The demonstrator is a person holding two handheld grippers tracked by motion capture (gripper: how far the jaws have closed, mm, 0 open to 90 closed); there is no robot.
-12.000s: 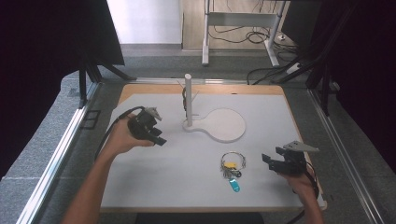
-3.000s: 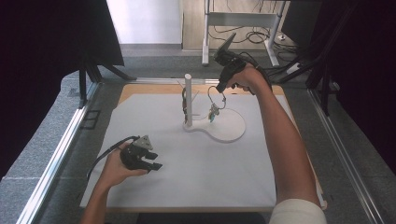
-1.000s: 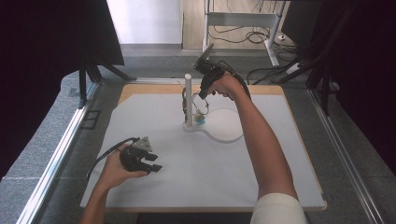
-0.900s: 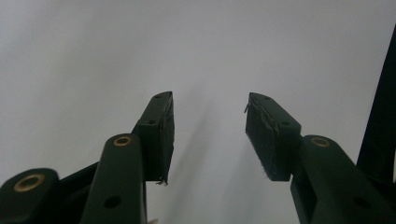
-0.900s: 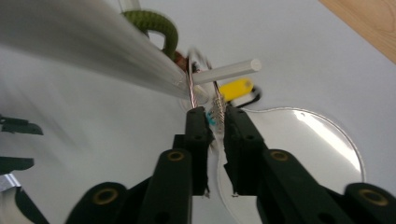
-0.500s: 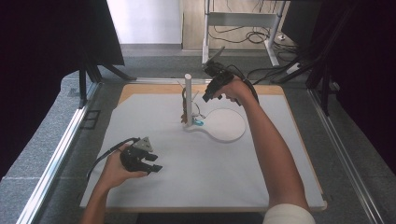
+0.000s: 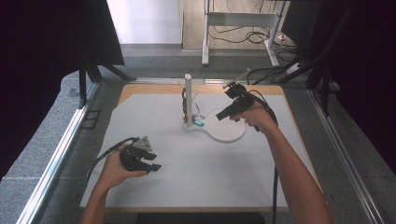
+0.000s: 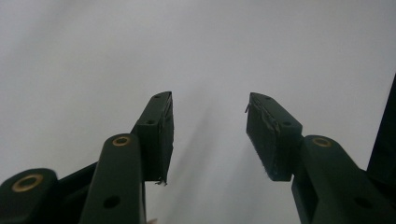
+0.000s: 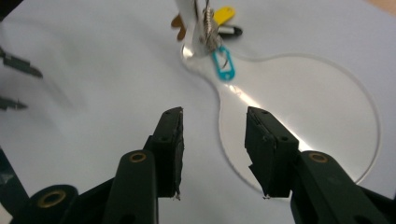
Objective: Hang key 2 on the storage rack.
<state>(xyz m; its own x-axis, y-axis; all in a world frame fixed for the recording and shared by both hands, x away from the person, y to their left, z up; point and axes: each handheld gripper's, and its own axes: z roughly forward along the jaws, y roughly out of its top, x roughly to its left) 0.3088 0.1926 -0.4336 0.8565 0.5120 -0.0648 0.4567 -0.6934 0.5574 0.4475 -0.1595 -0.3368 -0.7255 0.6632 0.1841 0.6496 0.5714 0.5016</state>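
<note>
Right gripper (image 7: 223, 113) has just been opening, nothing between its jaws, beside the key bunch (image 7: 192, 119) hanging on the white post (image 7: 188, 95). Left gripper (image 7: 150, 164) rests released on the table (image 7: 140, 112), empty

This looks like a lab or test room set up for recording, not a home. The counter (image 7: 140, 112) is a wooden board covered with a plain white sheet, and aluminium rails (image 7: 56, 158) run along both of its sides. Black curtains (image 7: 42, 42) hang to the left and right, closing the work space in. The floor (image 7: 46, 126) is grey office carpet (the hard-wearing kind). Behind the counter stands a metal frame (image 7: 243, 18) on legs, with loose cables (image 7: 243, 35) lying on the carpet under it, against a white wall (image 7: 144, 21) and a wooden panel (image 7: 194, 23).
</note>
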